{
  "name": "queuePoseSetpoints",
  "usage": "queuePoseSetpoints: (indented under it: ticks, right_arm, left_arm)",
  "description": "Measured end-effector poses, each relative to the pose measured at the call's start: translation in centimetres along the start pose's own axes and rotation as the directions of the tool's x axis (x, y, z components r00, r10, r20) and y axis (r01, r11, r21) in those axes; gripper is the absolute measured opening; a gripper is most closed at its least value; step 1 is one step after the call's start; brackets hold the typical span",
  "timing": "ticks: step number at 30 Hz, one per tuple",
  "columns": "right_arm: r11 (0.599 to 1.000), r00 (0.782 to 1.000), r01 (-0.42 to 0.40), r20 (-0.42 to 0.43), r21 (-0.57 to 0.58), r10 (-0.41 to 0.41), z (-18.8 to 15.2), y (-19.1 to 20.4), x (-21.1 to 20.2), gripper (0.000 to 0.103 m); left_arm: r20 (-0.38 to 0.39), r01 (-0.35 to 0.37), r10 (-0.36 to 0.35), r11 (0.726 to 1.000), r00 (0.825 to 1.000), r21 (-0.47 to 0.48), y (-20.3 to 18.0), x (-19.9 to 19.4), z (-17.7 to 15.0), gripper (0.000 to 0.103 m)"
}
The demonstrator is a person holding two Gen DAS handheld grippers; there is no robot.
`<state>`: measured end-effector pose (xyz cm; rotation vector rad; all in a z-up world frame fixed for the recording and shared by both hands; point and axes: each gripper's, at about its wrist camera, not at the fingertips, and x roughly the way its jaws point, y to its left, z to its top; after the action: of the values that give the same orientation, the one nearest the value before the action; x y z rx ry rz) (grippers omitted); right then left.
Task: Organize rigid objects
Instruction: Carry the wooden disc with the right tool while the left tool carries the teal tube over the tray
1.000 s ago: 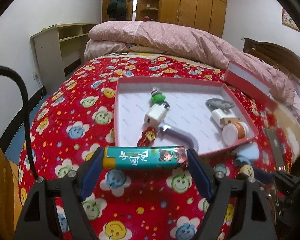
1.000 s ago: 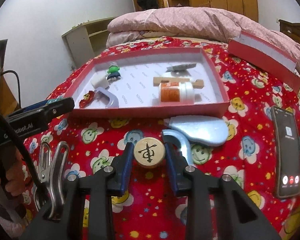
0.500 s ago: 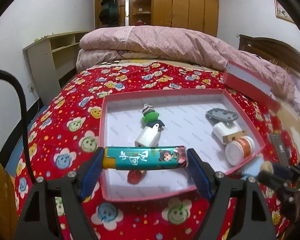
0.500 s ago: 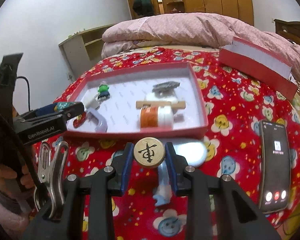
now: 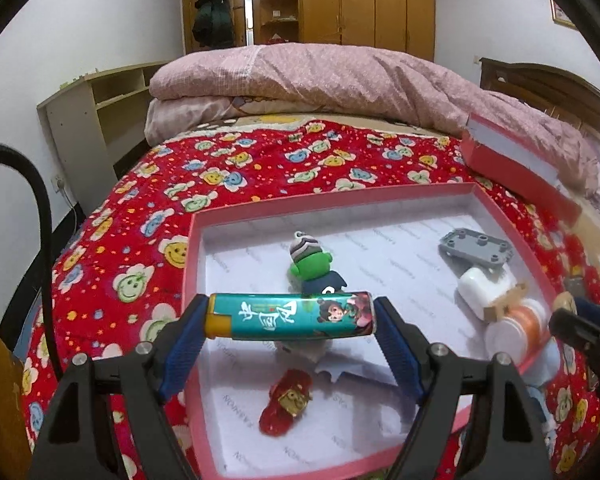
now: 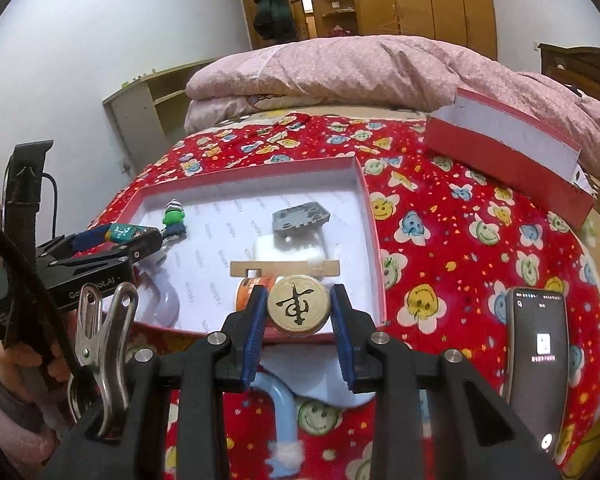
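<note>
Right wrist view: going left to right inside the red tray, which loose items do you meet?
Green cartoon figurine with striped cap → grey flat plastic plate with holes.

Even, moderately bright indoor light; a vertical lamp (image 5: 247, 8) beside the wardrobe glares white. Strong fisheye curvature bends the walls, with black vignetting in the corners. Soft shadows lie inside the red tray (image 5: 192, 264). Slight blur at the right edge.
</note>
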<state>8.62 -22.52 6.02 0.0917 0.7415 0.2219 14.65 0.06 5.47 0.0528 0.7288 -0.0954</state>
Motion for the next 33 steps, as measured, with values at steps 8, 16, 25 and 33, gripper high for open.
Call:
queuePoseSetpoints:
  ticks: [8, 16, 25, 33]
  right_arm:
    - [1.0, 1.0, -0.006, -0.01, 0.016, 0.006, 0.1, -0.2, 0.9, 0.032]
    - [1.0, 1.0, -0.014, -0.001, 0.026, 0.014, 0.2, -0.2, 1.1, 0.032]
    - [0.999, 0.999, -0.027, 0.019, 0.017, 0.027, 1.0, 0.0, 0.8, 0.032]
    - [0.999, 0.999, -0.037, 0.027, 0.014, 0.036, 2.4, 0.3, 1.7, 0.032]
  left_arm:
    - [0.006, -0.057, 0.057, 0.998, 0.998, 0.034, 0.1, 1.6, -0.1, 0.084]
    - [-0.001, -0.092, 0.093, 0.992, 0.996, 0.085, -0.2, 3.1, 0.6, 0.084]
    - [-0.009, -0.055, 0.055, 0.997, 0.998, 0.061, -0.2, 2.6, 0.7, 0.084]
    - [-0.03, -0.017, 0.017, 1.0, 0.999, 0.017, -0.4, 1.0, 0.6, 0.084]
